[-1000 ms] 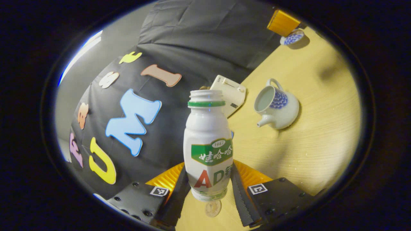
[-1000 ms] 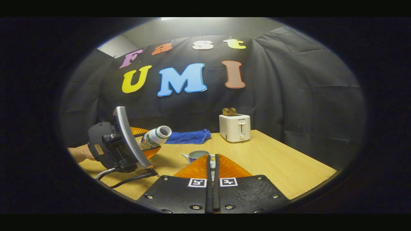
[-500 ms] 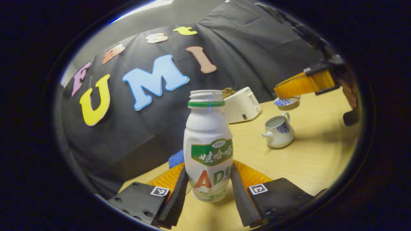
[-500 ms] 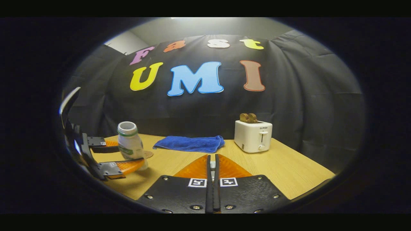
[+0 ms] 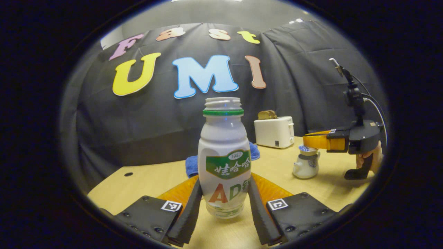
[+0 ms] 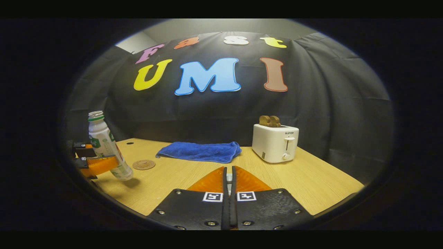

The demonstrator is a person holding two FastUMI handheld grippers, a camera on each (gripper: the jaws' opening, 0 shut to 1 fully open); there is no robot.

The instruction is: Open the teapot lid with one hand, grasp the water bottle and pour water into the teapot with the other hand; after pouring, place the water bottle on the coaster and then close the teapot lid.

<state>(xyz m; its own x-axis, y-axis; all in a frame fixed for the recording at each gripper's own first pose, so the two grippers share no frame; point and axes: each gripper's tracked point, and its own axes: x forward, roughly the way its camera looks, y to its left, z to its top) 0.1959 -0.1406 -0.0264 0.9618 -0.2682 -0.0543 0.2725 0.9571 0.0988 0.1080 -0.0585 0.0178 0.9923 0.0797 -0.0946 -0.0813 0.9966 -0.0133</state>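
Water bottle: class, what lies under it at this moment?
Bare table; the coaster lies beside the water bottle, not beneath. In the left gripper view, the bottle covers the spot under its base.

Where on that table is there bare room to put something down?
The widest bare stretch of table lies in front of the toaster. Another open patch sits between the coaster and the blue towel. It is crowded by the coaster, where the left hand-held gripper holds the bottle, and by the teapot under the right hand-held gripper.
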